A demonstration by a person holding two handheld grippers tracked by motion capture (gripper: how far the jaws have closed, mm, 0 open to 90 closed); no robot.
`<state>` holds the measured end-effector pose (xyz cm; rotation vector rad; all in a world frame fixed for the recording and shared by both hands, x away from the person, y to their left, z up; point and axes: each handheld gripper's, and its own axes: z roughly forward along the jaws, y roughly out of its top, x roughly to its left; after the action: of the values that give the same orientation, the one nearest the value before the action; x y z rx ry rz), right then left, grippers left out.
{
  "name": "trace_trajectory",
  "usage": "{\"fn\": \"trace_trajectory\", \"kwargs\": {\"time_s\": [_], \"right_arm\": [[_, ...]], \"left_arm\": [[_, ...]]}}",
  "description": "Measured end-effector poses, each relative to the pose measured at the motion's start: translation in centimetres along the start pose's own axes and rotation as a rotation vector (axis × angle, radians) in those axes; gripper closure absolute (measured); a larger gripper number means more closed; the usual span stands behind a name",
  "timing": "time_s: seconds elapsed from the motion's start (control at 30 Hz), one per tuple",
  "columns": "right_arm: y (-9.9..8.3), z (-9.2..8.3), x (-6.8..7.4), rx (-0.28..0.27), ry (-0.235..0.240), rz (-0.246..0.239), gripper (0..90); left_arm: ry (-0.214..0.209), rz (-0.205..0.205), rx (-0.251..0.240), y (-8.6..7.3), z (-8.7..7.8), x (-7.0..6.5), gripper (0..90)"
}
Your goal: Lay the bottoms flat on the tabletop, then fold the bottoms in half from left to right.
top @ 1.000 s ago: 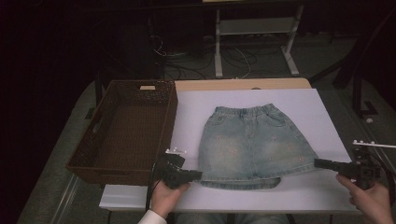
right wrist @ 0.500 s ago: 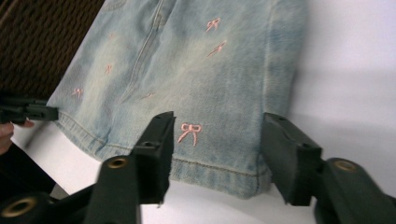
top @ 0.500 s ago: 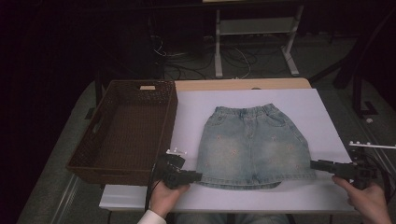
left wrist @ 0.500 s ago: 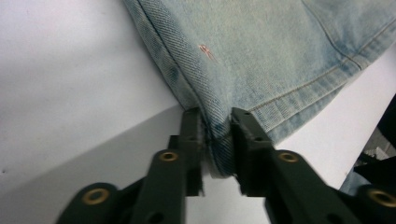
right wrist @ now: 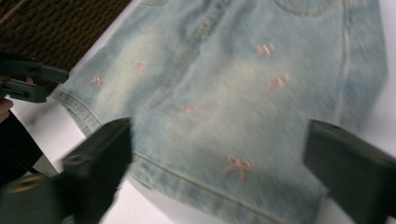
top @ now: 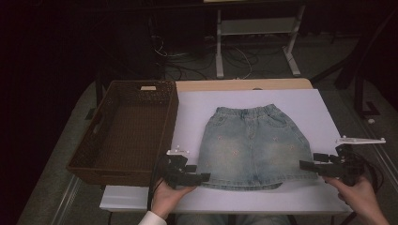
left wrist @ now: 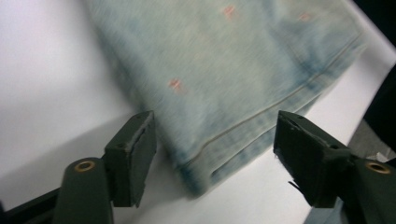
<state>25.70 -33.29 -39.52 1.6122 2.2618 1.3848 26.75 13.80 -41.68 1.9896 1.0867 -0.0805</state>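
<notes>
1. Denim shorts (top: 252, 146) are laid flat on the white board (top: 324, 101), waistband toward the far edge and hem toward the person; a brown wicker basket (top: 89, 157) stands just beside the board on the left.
2. The left gripper (top: 202, 177) is held at the near-left hem corner and the right gripper (top: 305, 165) at the near-right hem corner, so the shorts lie between the two tools, with their width running from one gripper to the other.
3. The jaws of both grippers have just been opening. In the left gripper view the hem corner (left wrist: 198, 179) is seen lying on the board between the spread jaws, untouched by either pad; in the right gripper view the jaws stand wide apart above the hem (right wrist: 205, 186), and nothing is pinched.
4. Both tools are therefore judged released, the garment resting freely on the board.
5. The coming move is judged to turn on this symmetry: each hem corner is nearest to the gripper on its own side, and the basket lies leftward of the shorts, closer to the left hand (top: 166, 199) than to the right hand (top: 359, 194).
</notes>
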Motion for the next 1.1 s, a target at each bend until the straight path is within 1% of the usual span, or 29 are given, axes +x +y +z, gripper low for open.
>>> {"fn": "trace_trajectory", "kwargs": {"time_s": [0.03,0.1,0.17,0.27,0.3,0.37,0.4,0.6,0.7,0.87,0.97,1.1], "right_arm": [[0.2,0.1,0.3,-0.004,-0.002,-0.016,0.8],[0.7,0.4,0.9,-0.012,0.002,-0.047,0.0],[1.3,0.7,1.3,-0.011,0.02,-0.074,0.0],[2.1,1.1,1.6,-0.018,0.036,-0.093,0.0],[2.5,1.3,1.7,-0.023,0.042,-0.097,0.0],[3.0,1.7,1.8,-0.027,0.05,-0.115,0.0],[3.3,1.9,1.9,-0.026,0.053,-0.125,0.0],[5.2,3.0,2.2,-0.035,0.067,-0.161,0.0],[6.2,3.5,2.3,-0.041,0.073,-0.173,0.0],[7.7,4.5,2.7,-0.045,0.074,-0.204,0.0],[8.5,5.2,2.8,-0.05,0.08,-0.21,0.0],[9.3,6.2,2.9,-0.04,0.085,-0.224,0.0]], "left_arm": [[-0.008,0.004,-0.011,0.1,-0.1,-0.1,24.1],[-0.025,0.012,-0.026,0.5,-0.2,-0.3,19.6],[-0.038,0.018,-0.037,0.8,-0.4,-0.4,14.3],[-0.055,0.024,-0.067,1.4,-0.9,-0.6,10.6],[-0.052,0.024,-0.075,1.5,-1.0,-0.7,7.2],[-0.029,0.026,-0.088,1.7,-1.2,-0.9,1.8],[-0.022,0.025,-0.092,1.8,-1.3,-1.0,1.0],[-0.018,-0.004,-0.103,2.1,-1.2,-0.8,0.0],[-0.001,-0.011,-0.109,2.0,-1.2,-0.7,0.0],[0.007,-0.042,-0.122,1.3,-0.7,-0.4,0.0],[0.023,-0.042,-0.117,0.8,-0.4,-0.2,0.0],[0.028,-0.059,-0.129,0.2,-0.4,0.0,0.0]]}}
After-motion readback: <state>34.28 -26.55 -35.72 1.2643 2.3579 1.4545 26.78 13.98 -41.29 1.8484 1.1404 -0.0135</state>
